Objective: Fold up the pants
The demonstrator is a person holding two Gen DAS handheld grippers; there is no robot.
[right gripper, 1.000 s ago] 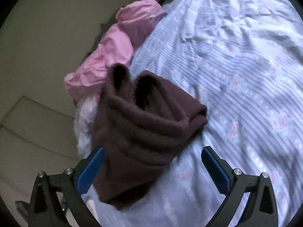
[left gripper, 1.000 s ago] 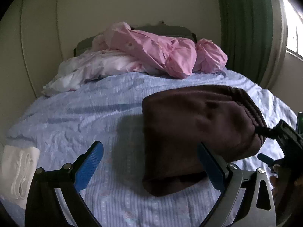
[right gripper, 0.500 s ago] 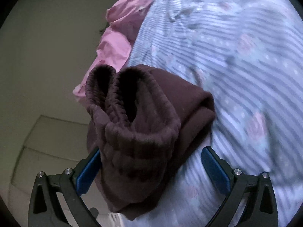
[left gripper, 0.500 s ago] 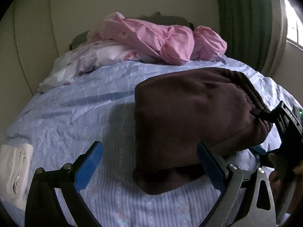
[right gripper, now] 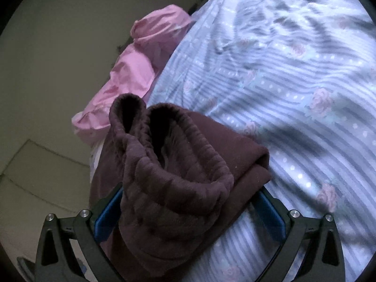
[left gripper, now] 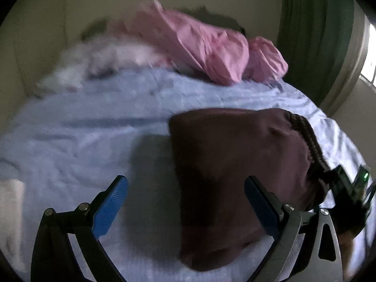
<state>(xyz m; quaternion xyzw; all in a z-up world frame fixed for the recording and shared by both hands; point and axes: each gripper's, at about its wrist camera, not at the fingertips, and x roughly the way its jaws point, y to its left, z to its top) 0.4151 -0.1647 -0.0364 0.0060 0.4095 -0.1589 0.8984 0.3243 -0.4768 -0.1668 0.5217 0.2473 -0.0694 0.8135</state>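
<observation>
Between the right claw's (right gripper: 188, 213) spread blue pads sits the ribbed waistband of the folded dark maroon fleece pants (left gripper: 237, 164), likely for gripping, while left claw (left gripper: 185, 202) hangs wide, empty, beside them on the blue striped bedsheet (right gripper: 293, 94).

The pants (right gripper: 178, 171) are thick dark maroon fleece, matt and fuzzy, with a ribbed waistband. The bedsheet (right gripper: 293, 94) is thin smooth cotton-like cloth, wrinkled. The pink garment (left gripper: 211, 51) looks crisp, lightly glossy. Gripper pads (left gripper: 110, 208) are textured blue rubber on matt black frames.
</observation>
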